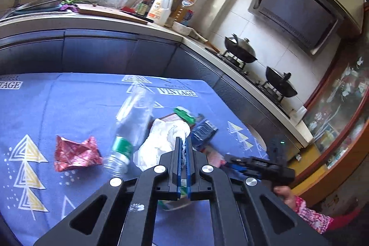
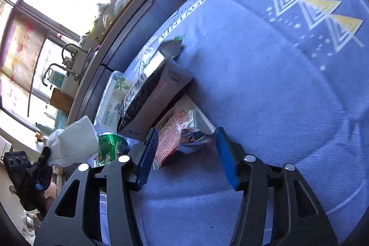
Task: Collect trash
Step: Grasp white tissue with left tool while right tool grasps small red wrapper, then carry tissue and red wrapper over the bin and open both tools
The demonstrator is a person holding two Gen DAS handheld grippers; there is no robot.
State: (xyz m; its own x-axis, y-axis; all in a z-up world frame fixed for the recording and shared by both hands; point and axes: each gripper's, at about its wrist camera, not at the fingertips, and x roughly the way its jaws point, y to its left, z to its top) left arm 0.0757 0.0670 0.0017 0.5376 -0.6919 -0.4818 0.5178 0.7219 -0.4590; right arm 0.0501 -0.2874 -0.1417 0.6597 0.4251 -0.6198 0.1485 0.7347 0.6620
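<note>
In the left wrist view my left gripper [image 1: 183, 147] is shut on a crumpled white tissue [image 1: 161, 142], lifted a little above the blue tablecloth [image 1: 69, 107]. A clear plastic bottle [image 1: 129, 128] with a green label and a red crumpled wrapper [image 1: 76, 153] lie to its left. A blue packet [image 1: 204, 130] and a green wrapper [image 1: 184, 114] lie behind it. In the right wrist view my right gripper [image 2: 186, 137] stands open around a red and silver snack wrapper [image 2: 177, 133], beside a grey box [image 2: 156, 93]. The left gripper [image 2: 46, 155] shows there holding the tissue [image 2: 73, 144].
A dark cabinet front [image 1: 99, 54] and a cluttered counter [image 1: 115, 15] with bottles run behind the table. Two woks [image 1: 239, 50] sit on the stove at the right. A tissue pack [image 2: 113, 96] and a green cup [image 2: 110, 146] lie near the box. A hand [image 1: 286, 194] holds the right gripper [image 1: 233, 164].
</note>
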